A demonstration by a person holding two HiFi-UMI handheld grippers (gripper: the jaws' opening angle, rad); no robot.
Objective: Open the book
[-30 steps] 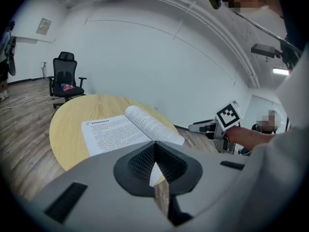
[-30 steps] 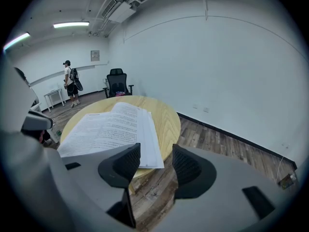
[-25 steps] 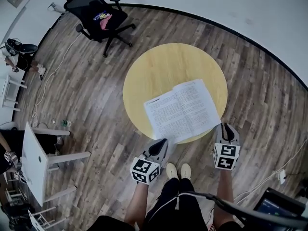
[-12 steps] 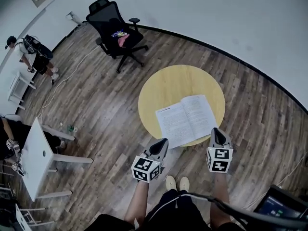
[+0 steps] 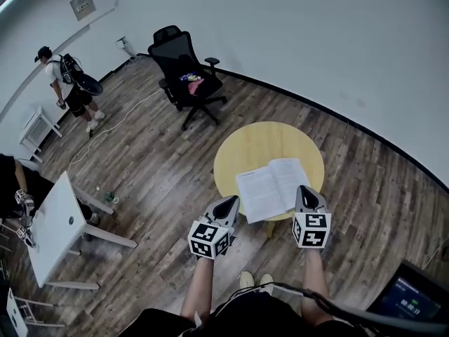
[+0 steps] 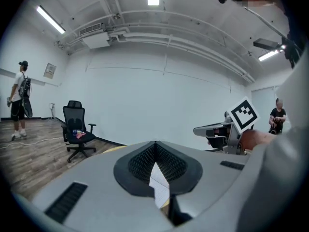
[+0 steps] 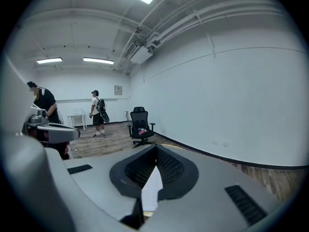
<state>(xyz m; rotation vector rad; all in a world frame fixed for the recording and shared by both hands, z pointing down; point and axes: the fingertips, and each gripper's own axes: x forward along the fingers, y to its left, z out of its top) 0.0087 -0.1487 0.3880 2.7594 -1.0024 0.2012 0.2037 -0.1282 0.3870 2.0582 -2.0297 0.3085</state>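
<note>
An open book (image 5: 273,187) lies flat, white pages up, on the near half of the round yellow table (image 5: 263,146). My left gripper (image 5: 230,201) hangs in the air just short of the table's near-left edge, jaws shut on nothing. My right gripper (image 5: 304,190) is raised over the book's near-right corner, clear of it, also shut and empty. In the left gripper view the jaws (image 6: 155,144) meet at the tip and a sliver of page (image 6: 158,180) shows below them. The right gripper view shows the same: jaws (image 7: 156,148) closed, page (image 7: 152,187) beneath.
A black office chair (image 5: 186,76) stands beyond the table by the curved wall. A white side table (image 5: 52,234) is at the left, with a seated person (image 5: 14,188) beside it. Another person (image 5: 66,83) stands far left. A screen (image 5: 414,300) sits at bottom right.
Both grippers have risen from the table's near edge and pulled back toward me. The head view has lifted, so the table looks smaller. The book stays open and unmoved.
</note>
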